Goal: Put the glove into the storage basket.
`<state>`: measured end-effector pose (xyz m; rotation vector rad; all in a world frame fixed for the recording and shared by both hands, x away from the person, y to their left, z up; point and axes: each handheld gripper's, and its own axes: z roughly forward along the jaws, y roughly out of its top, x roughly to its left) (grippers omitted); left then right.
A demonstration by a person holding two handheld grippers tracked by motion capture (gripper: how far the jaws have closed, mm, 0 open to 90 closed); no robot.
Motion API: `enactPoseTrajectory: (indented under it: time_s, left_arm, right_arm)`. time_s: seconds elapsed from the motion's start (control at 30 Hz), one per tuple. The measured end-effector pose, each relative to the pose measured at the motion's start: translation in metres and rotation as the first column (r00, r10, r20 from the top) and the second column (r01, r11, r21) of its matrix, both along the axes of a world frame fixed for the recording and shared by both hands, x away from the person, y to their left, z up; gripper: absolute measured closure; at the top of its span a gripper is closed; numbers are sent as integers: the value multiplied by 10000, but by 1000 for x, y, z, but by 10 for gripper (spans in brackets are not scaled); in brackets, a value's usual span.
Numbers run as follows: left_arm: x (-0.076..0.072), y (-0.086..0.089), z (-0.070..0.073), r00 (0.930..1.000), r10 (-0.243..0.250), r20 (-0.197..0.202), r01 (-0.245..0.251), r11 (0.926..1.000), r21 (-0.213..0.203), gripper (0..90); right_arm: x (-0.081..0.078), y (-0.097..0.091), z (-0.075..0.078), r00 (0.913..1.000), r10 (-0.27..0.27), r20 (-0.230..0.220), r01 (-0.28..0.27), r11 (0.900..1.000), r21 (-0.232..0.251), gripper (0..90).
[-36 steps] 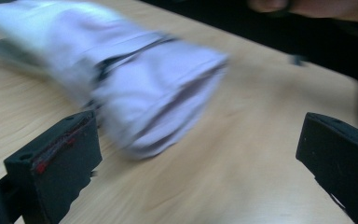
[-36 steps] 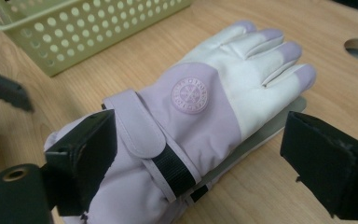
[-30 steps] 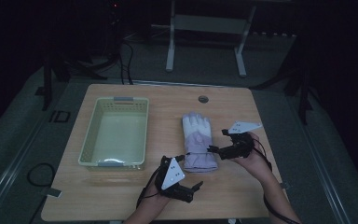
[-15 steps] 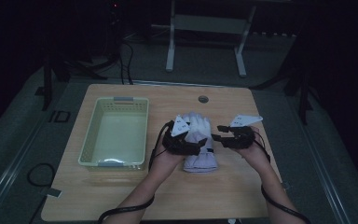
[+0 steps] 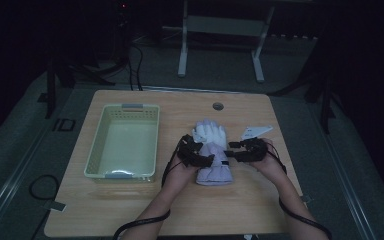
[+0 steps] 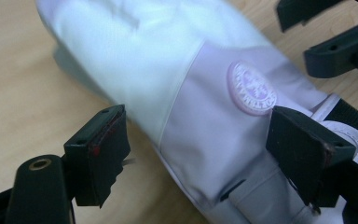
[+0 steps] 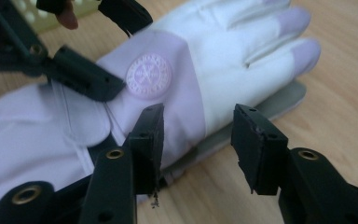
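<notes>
Closing in from both sides, the left gripper [image 5: 200, 156] and right gripper [image 5: 236, 152] straddle the lilac-and-white ski glove [image 5: 212, 155] lying flat on the surface [image 5: 260, 200], fingers narrowing but not yet grasping. Risk: pinching only the top layer, so it slips.

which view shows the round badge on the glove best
The right gripper view: the round badge on the glove is sharp and unblocked. The left gripper view shows it blurred; in the high view it's too small to see.
</notes>
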<state>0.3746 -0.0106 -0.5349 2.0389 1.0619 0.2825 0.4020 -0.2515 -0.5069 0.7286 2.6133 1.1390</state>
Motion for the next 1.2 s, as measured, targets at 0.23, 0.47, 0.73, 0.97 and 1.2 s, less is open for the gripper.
enactPoseTrajectory:
  time_s: [0.23,0.47,0.73,0.97,1.2]
  left_arm:
    - [6,1,-9,9978,2,-657,-13,9998,-178,208]
    - [15,1,-23,9911,-131,-1322,74,9990,-438,190]
    - [26,7,-29,9692,-1280,-2102,984,9844,-1460,365]
    - [21,5,-21,9716,-1731,-1615,1536,9800,-1267,596]
    - [22,3,-4,9649,-1977,-1730,1803,9773,-1114,657]
  right_arm:
    - [3,2,-9,9955,-236,-917,239,9997,21,445]
    - [14,13,-28,9864,-705,-1485,570,9940,-929,438]
    - [26,15,-36,9534,-517,-2971,388,9980,-494,581]
    - [15,15,-36,9650,-711,-2524,729,9973,-21,782]
    - [3,14,-26,9778,-904,-1892,931,9956,55,816]
